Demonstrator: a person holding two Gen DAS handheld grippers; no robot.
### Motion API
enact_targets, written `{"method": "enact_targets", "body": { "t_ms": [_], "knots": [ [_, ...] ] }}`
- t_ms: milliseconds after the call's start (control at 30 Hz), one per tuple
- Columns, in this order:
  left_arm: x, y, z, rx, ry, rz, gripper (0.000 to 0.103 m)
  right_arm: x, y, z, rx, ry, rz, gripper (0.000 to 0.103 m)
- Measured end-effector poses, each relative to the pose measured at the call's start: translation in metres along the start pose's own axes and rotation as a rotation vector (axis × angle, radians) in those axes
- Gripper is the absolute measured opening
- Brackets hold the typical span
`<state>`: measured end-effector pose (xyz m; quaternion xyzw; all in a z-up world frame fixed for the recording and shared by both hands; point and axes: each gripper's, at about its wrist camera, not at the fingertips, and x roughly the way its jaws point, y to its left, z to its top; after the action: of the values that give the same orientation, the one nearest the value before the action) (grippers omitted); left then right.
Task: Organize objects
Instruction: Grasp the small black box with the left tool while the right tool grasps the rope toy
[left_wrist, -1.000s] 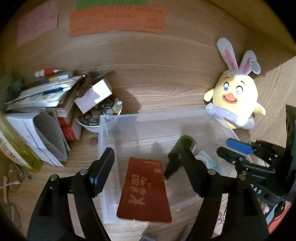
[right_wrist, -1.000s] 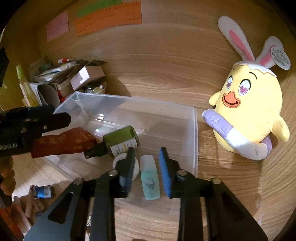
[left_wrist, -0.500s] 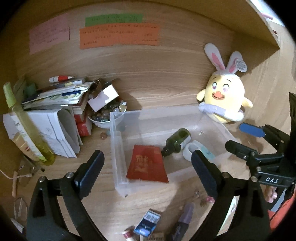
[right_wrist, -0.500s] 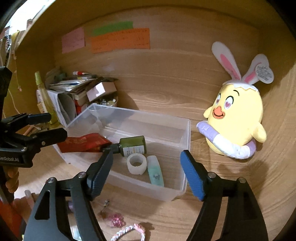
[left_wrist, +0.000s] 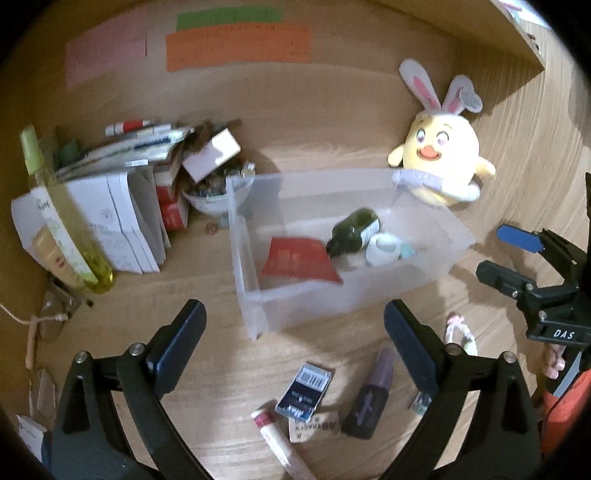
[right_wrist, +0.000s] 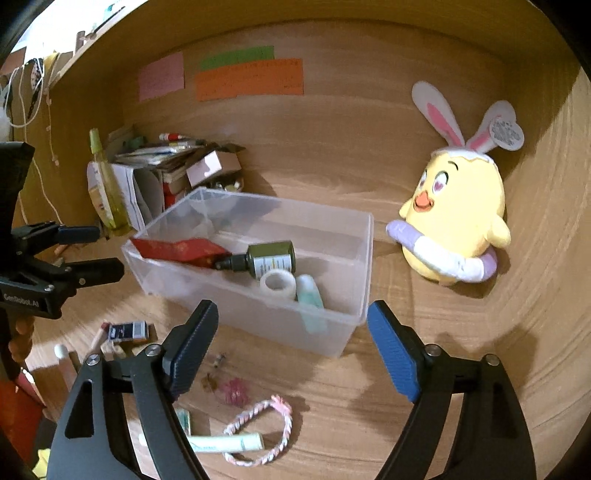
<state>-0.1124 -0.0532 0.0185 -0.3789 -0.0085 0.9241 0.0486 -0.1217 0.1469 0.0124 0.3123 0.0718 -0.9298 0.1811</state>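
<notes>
A clear plastic bin (left_wrist: 255, 280) (right_wrist: 364, 258) sits on the wooden desk. Inside lie a red envelope (left_wrist: 295, 258) (right_wrist: 173, 249), a dark green bottle (left_wrist: 354, 229) (right_wrist: 271, 258), a white tape roll (left_wrist: 382, 249) (right_wrist: 277, 284) and a mint tube (right_wrist: 310, 293). My left gripper (left_wrist: 295, 339) is open and empty, in front of the bin. My right gripper (right_wrist: 291, 343) is open and empty, in front of the bin's near corner. On the desk before the bin lie a blue card box (left_wrist: 304, 393) (right_wrist: 127, 330), a purple tube (left_wrist: 369, 402), a white tube (right_wrist: 221, 443) and a pink braided bracelet (right_wrist: 262, 428).
A yellow bunny-eared plush (left_wrist: 439, 162) (right_wrist: 458, 229) stands right of the bin. Books, papers, a small box and a bowl of trinkets (left_wrist: 147, 192) pile at the left, with a tall yellow-green bottle (left_wrist: 62, 218). Sticky notes (right_wrist: 249, 79) hang on the back wall.
Both grippers have pulled back from the bin and opened wide. The red envelope and the mint tube now lie in the bin. Loose items on the desk have come into view.
</notes>
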Motion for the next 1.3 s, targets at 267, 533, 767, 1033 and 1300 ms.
{"method": "enact_targets", "body": {
  "t_ms": [267, 533, 767, 1033, 1300],
  "knots": [
    [0.013, 0.006, -0.022, 0.004, 0.079, 0.018, 0.098, 0.007, -0.004, -0.023, -0.021, 0.063, -0.024, 0.081],
    [0.021, 0.005, -0.043, 0.033, 0.149, -0.003, 0.098, 0.019, -0.007, -0.045, -0.050, 0.135, -0.041, 0.079],
    [0.034, 0.007, -0.054, 0.048, 0.214, -0.019, 0.098, 0.033, -0.012, -0.056, -0.040, 0.199, 0.006, 0.063],
    [0.038, 0.007, -0.055, 0.049, 0.201, -0.018, 0.092, 0.041, -0.008, -0.062, -0.051, 0.237, 0.050, 0.033],
    [0.047, 0.004, -0.059, 0.076, 0.238, -0.041, 0.064, 0.046, -0.002, -0.065, -0.072, 0.252, 0.059, 0.017]
  ]
}}
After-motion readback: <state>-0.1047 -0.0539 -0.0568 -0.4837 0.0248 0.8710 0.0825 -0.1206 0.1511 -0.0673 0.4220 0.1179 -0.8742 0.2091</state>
